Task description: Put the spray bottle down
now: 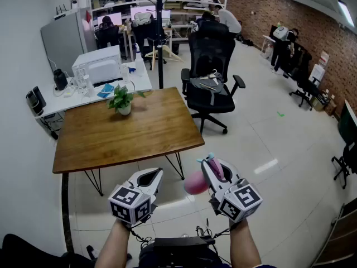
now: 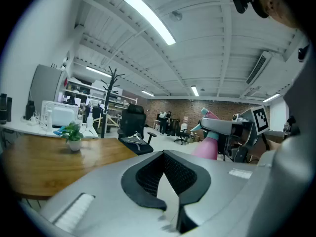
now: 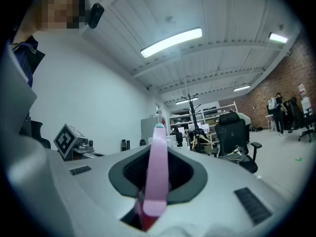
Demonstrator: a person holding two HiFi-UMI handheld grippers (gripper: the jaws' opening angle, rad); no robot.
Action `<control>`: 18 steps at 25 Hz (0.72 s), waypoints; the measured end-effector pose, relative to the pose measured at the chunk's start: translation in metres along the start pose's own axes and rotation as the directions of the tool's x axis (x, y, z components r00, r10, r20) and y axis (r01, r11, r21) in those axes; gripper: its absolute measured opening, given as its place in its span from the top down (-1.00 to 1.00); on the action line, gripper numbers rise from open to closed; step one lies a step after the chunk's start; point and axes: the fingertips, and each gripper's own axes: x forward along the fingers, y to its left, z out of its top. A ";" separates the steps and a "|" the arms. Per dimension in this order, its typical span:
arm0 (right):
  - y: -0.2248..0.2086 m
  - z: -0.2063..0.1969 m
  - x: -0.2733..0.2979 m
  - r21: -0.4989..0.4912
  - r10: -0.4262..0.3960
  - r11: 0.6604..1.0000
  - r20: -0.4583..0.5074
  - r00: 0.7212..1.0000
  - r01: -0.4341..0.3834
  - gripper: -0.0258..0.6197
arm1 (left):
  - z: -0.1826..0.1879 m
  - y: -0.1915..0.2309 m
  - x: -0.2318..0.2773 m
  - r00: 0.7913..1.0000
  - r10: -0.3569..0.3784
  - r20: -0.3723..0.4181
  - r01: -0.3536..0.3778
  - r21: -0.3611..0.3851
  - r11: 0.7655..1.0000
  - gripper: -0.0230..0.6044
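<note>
My right gripper (image 1: 210, 166) is shut on a pink spray bottle (image 1: 196, 183) with a teal nozzle and holds it in the air over the floor. It is just off the near right corner of the wooden table (image 1: 128, 135). In the right gripper view the bottle's pink head (image 3: 158, 172) stands clamped between the jaws. The left gripper (image 1: 154, 175) hangs beside it on the left, shut and empty, in front of the table's near edge. From the left gripper view the spray bottle (image 2: 209, 143) shows to the right, held by the right gripper (image 2: 228, 128).
A small potted plant (image 1: 122, 100) stands at the back of the table. A black office chair (image 1: 214, 66) is behind the table's right side, and a coat stand (image 1: 160, 21) behind it. A white desk with an appliance (image 1: 98, 66) lines the left wall. Tiled floor (image 1: 279, 149) spreads right.
</note>
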 end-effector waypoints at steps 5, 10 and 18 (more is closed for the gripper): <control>-0.006 -0.001 0.017 -0.004 0.037 0.999 0.002 0.999 -0.037 0.68 | 0.010 0.019 -0.004 0.998 0.063 0.028 -0.063 0.001 0.998 0.90; 0.008 -0.002 0.050 0.001 0.112 0.994 0.006 0.994 -0.112 0.68 | 0.018 0.055 -0.028 0.983 0.173 0.059 -0.172 -0.023 0.985 0.90; 0.061 -0.009 0.137 -0.001 0.215 0.977 -0.008 0.977 -0.215 0.68 | 0.021 0.141 -0.070 0.961 0.271 0.059 -0.269 -0.043 0.962 0.90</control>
